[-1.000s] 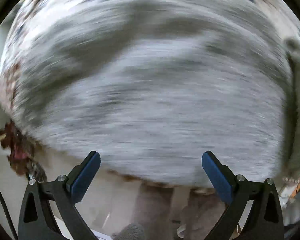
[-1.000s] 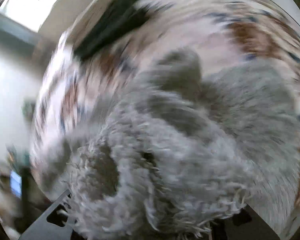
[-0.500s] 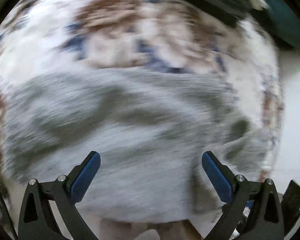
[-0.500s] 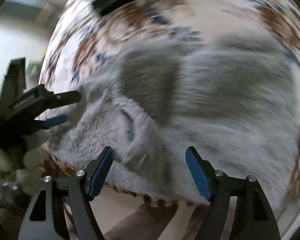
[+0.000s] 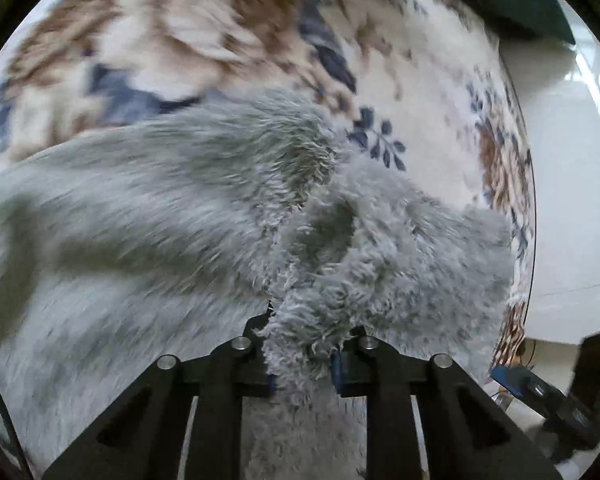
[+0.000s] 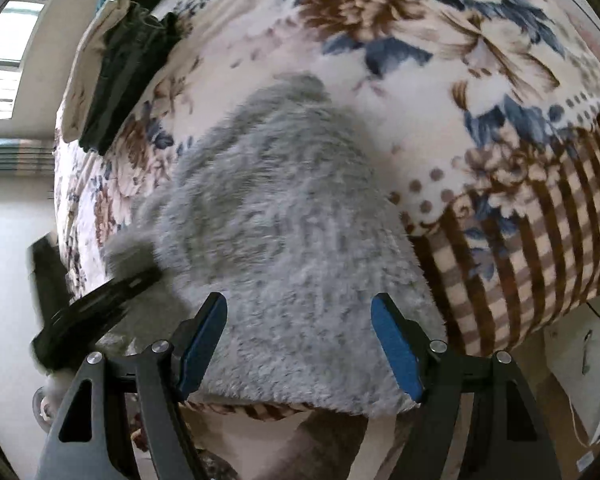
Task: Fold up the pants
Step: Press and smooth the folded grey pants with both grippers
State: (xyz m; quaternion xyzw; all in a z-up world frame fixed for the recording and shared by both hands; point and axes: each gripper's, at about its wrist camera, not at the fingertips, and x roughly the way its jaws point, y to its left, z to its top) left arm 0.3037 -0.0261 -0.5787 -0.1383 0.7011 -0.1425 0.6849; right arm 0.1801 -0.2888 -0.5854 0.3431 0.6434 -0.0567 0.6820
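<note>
left gripper (image 5: 302, 354): my jaws are pinching a bunched fold of the pants, fleece pokes up between the pads and hides them.
right gripper (image 6: 300, 344): my jaws are spread wide, blue pads bare, nothing between them; they hang just over the near edge of the pants.
pants (image 6: 284, 248): grey, fluffy fleece, lying on the bed. In the right wrist view they run from 6 o'clock up toward 12, narrowing at the far end. In the left wrist view (image 5: 148, 216) the bulk fills 9 o'clock through centre, with a raised clump at centre to 3 o'clock that leads down into my left jaws.
blanket (image 6: 440, 92): covers the bed under the pants; cream with brown and blue flowers, brown check border at 3 to 4 o'clock in the right wrist view.
dark cloth (image 6: 128, 76): black bundle on the blanket at 10 o'clock in the right wrist view, well apart from the pants.
cross-view: the left gripper shows blurred at 8 o'clock in the right wrist view, touching the pants' left edge.
floor (image 5: 572, 184): pale, glossy, at 3 o'clock in the left wrist view.
writing: no brand, label or text is readable; parts are motion-blurred.
</note>
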